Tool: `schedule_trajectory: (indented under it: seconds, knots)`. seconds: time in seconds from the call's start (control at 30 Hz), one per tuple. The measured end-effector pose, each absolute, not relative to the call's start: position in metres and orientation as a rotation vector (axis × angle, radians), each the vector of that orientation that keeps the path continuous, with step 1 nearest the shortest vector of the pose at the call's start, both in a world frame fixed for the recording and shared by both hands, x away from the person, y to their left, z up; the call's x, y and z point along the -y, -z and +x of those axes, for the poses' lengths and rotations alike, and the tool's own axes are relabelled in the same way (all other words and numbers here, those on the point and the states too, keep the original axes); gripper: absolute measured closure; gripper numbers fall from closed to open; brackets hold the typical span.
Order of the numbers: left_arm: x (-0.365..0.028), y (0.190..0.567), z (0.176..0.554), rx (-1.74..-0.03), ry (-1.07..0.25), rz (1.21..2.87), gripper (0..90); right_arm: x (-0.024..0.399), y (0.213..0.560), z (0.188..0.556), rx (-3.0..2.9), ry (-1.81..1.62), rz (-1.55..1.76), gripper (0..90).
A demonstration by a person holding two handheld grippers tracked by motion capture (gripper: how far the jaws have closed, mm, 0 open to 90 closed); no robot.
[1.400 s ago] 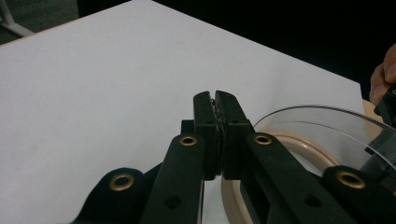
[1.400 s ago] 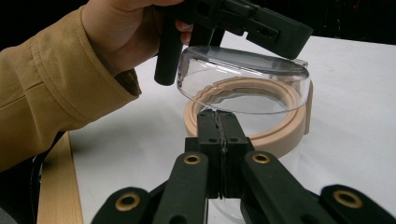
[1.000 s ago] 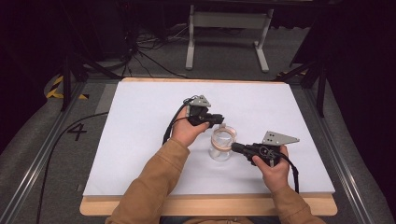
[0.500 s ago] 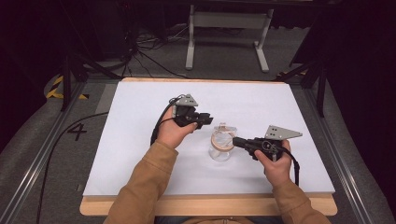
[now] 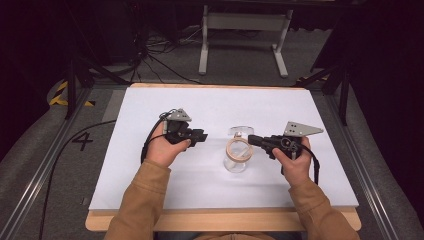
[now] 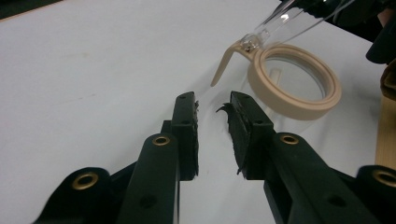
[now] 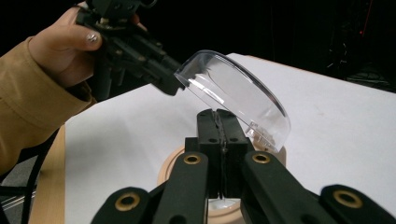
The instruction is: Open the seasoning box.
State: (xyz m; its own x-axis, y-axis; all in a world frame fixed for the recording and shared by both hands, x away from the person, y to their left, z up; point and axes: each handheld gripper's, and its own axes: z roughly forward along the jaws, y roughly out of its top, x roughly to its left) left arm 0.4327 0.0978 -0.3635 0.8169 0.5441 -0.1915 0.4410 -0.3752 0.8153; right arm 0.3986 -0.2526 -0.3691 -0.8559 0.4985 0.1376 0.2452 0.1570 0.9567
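A clear glass jar [image 5: 235, 164] with a beige rim ring [image 5: 239, 149] stands mid-table. Its clear hinged lid [image 5: 241, 131] is tilted half open over the mouth. My right gripper [image 5: 250, 140] reaches in from the right, and its jaws [image 7: 217, 113] are shut on the edge of the lid [image 7: 233, 88]. My left gripper [image 5: 204, 136] hovers a short way left of the jar. Its jaws have just been opening and stand apart [image 6: 212, 100] with nothing between them. They point at the ring [image 6: 285, 100] and its beige tab [image 6: 224, 65].
The white tabletop [image 5: 300, 110] spreads wide on all sides of the jar, with a wooden front edge [image 5: 220, 220]. A metal stand [image 5: 240, 20] and cables lie on the floor behind the table.
My left gripper has drawn back to the left from the lid and opened. The right gripper has stayed at the jar and risen slightly with the lid.
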Motion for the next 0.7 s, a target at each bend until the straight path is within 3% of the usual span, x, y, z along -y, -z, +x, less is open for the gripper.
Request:
schedule_trajectory:
  seconds: [0.7]
  knots:
    - [-0.142,0.386,0.417,-0.923,-0.029,2.149,71.7,0.252,0.37,0.434,-2.221,-1.779,0.767,90.0]
